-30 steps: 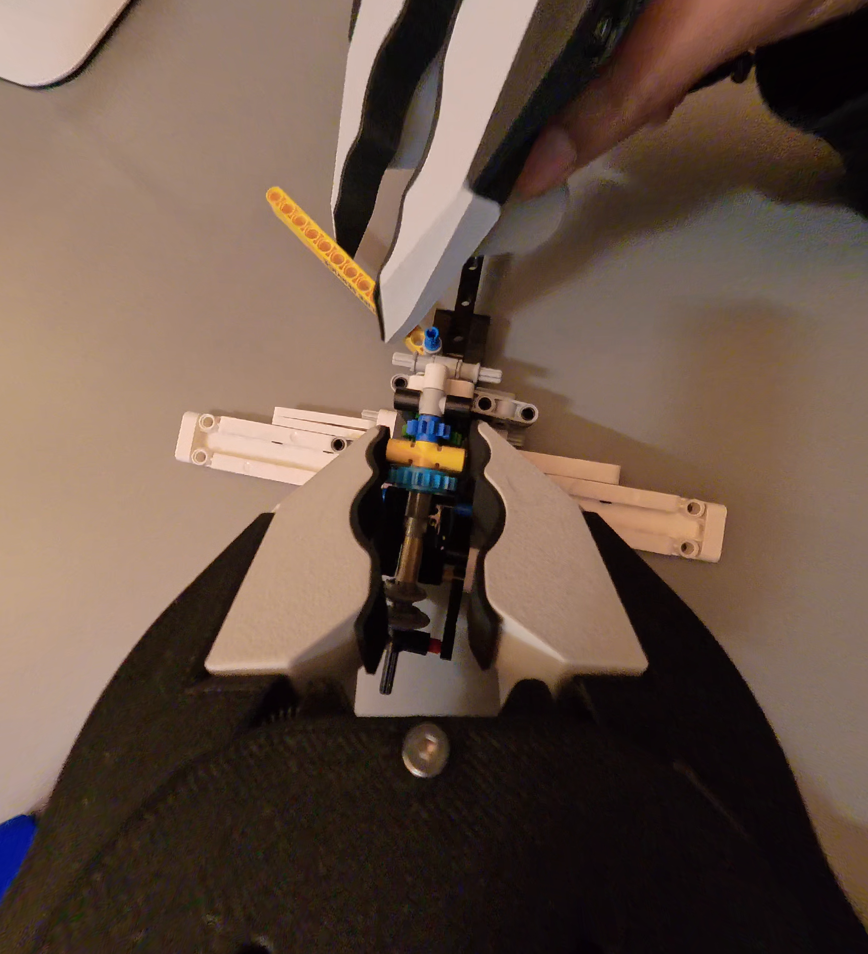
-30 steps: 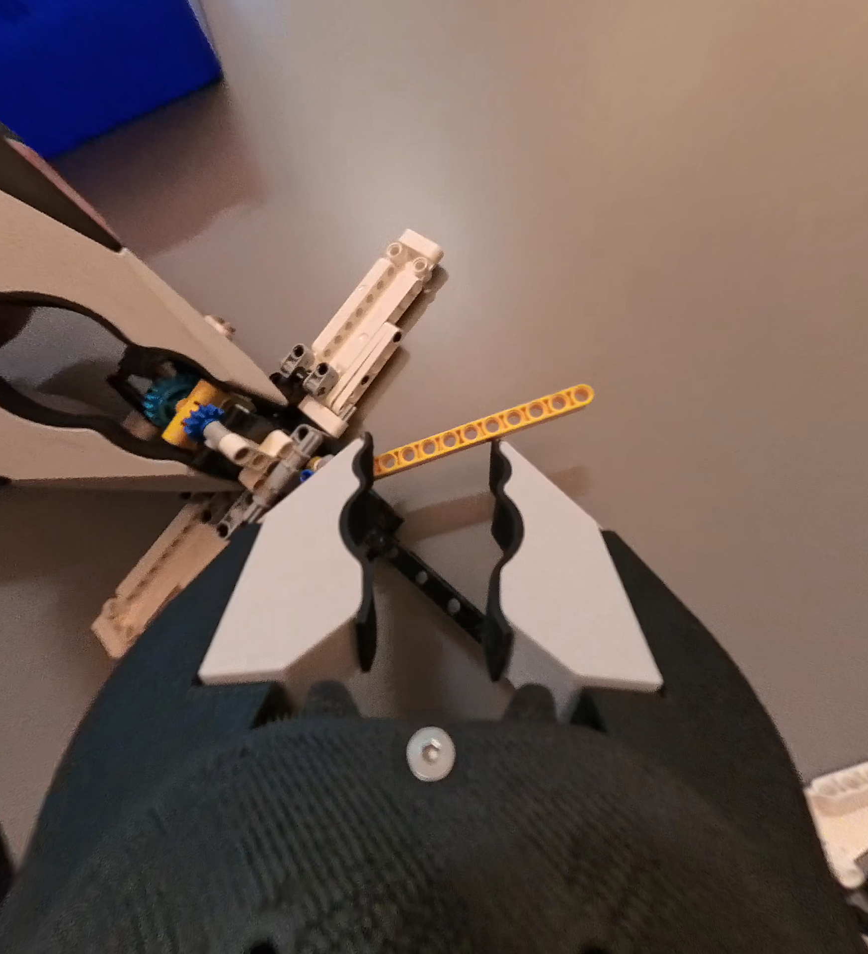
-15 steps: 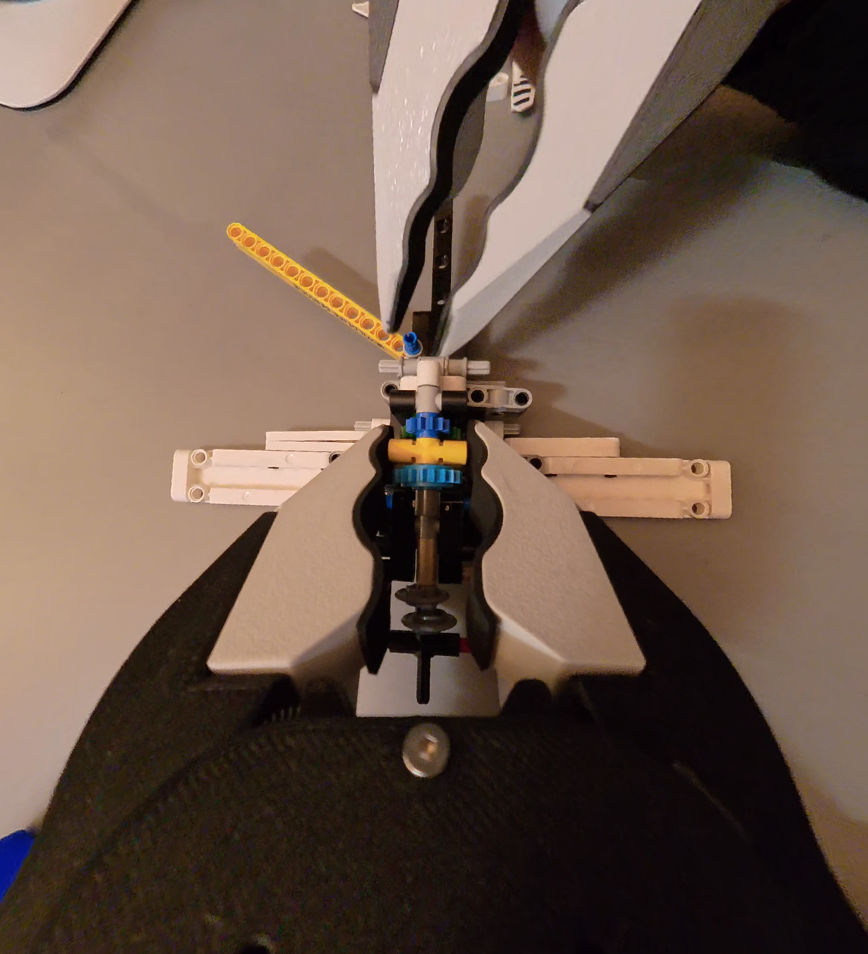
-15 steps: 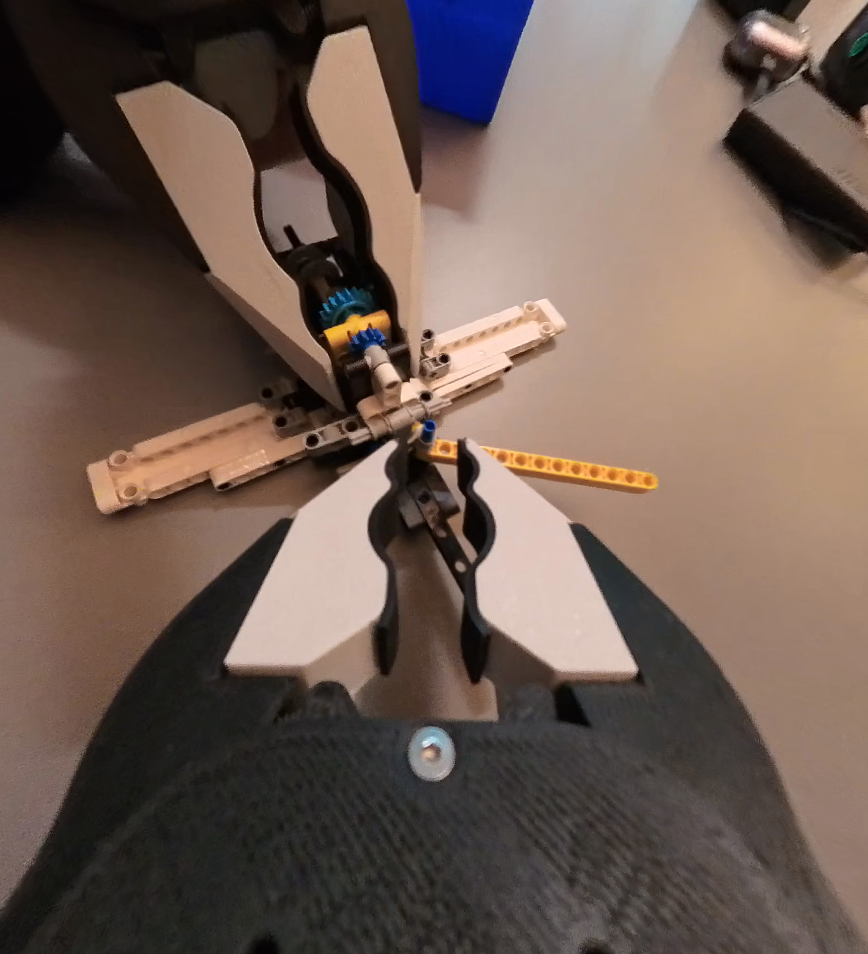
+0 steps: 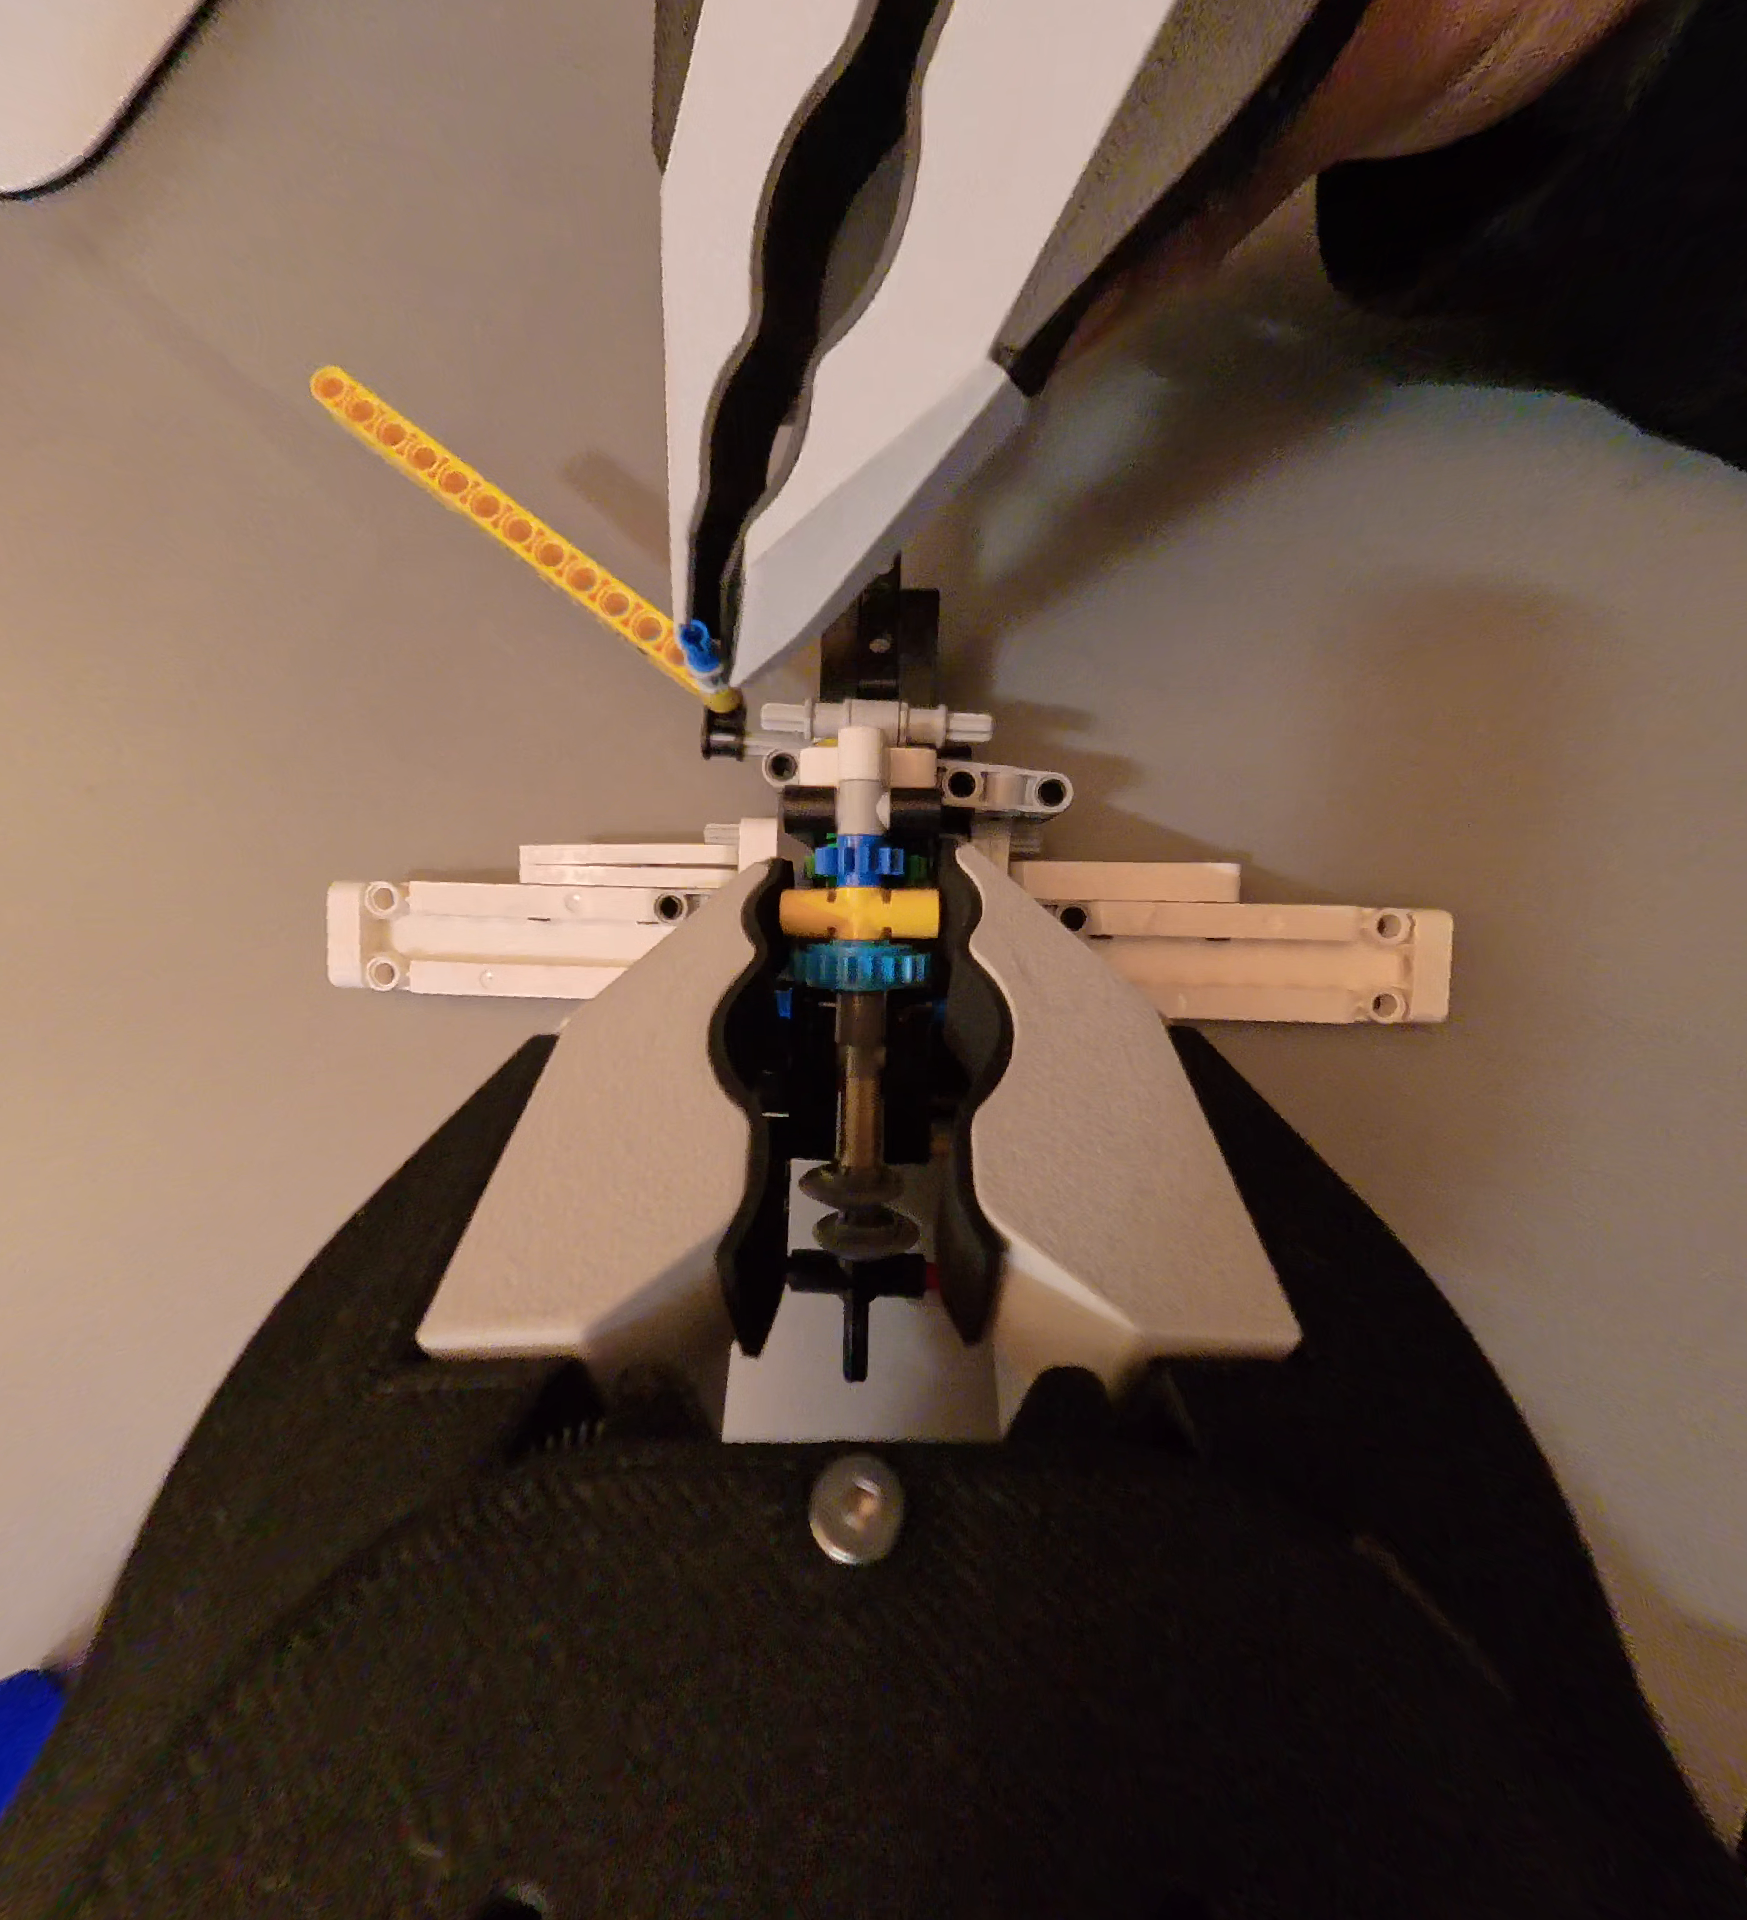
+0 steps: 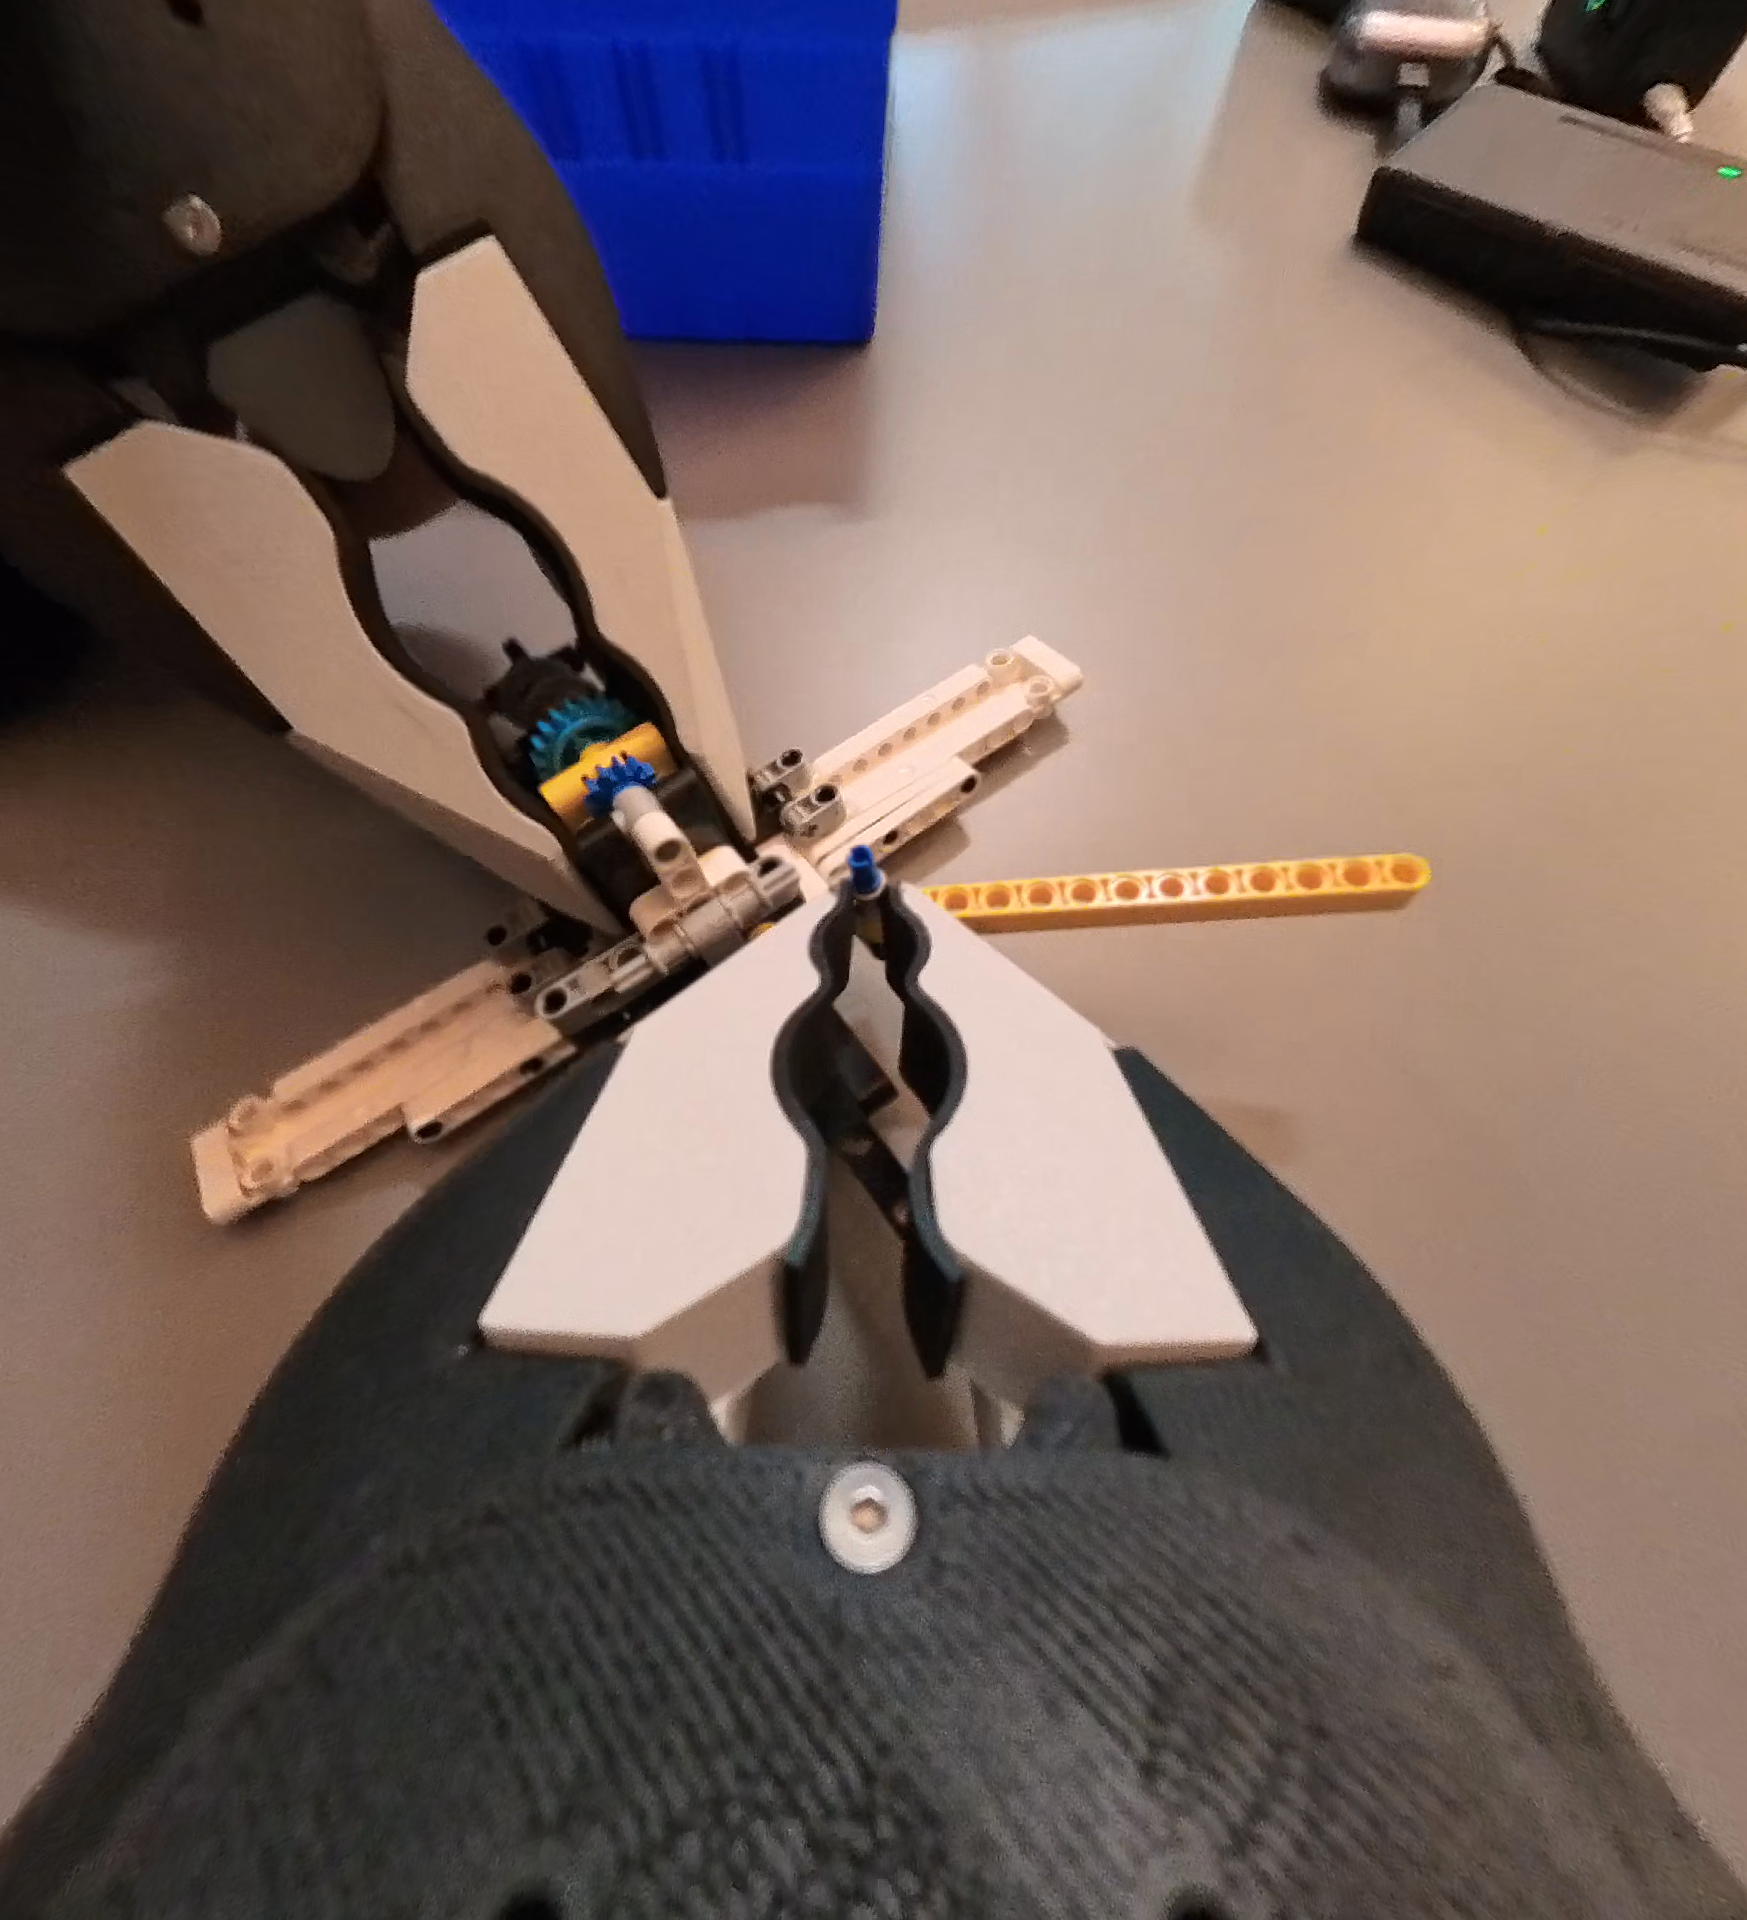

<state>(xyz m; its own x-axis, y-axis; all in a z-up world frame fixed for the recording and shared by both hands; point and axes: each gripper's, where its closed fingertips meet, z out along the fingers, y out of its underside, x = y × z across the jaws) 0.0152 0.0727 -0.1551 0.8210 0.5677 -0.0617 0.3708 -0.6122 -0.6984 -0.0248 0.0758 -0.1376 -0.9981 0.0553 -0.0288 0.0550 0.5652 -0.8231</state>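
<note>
A brick-built model with long white beams (image 5: 495, 935) lies on the grey table. My left gripper (image 5: 858, 883) is shut on its middle, the pads pressing a yellow block (image 5: 858, 912) between blue gears. The right wrist view shows the same grip (image 6: 640, 821). My right gripper (image 6: 867, 904) is shut on a small blue pin (image 6: 861, 864) that sticks out past its tips, right at the model's front. The left wrist view shows that pin (image 5: 694, 642) at the right gripper's tip (image 5: 718, 649). A yellow holed beam (image 6: 1181, 888) lies on the table and runs away from the pin.
A black beam (image 6: 869, 1132) of the model runs under my right gripper. A blue bin (image 6: 703, 156) stands behind the left gripper. A black box with cables (image 6: 1596, 208) sits at the far right. A white object (image 5: 17, 83) lies at the far left corner. Left tips to right tips: about 5 cm.
My right gripper swung round to face the left one, and its jaws closed from wide apart onto the blue pin. The left gripper kept its hold on the model.
</note>
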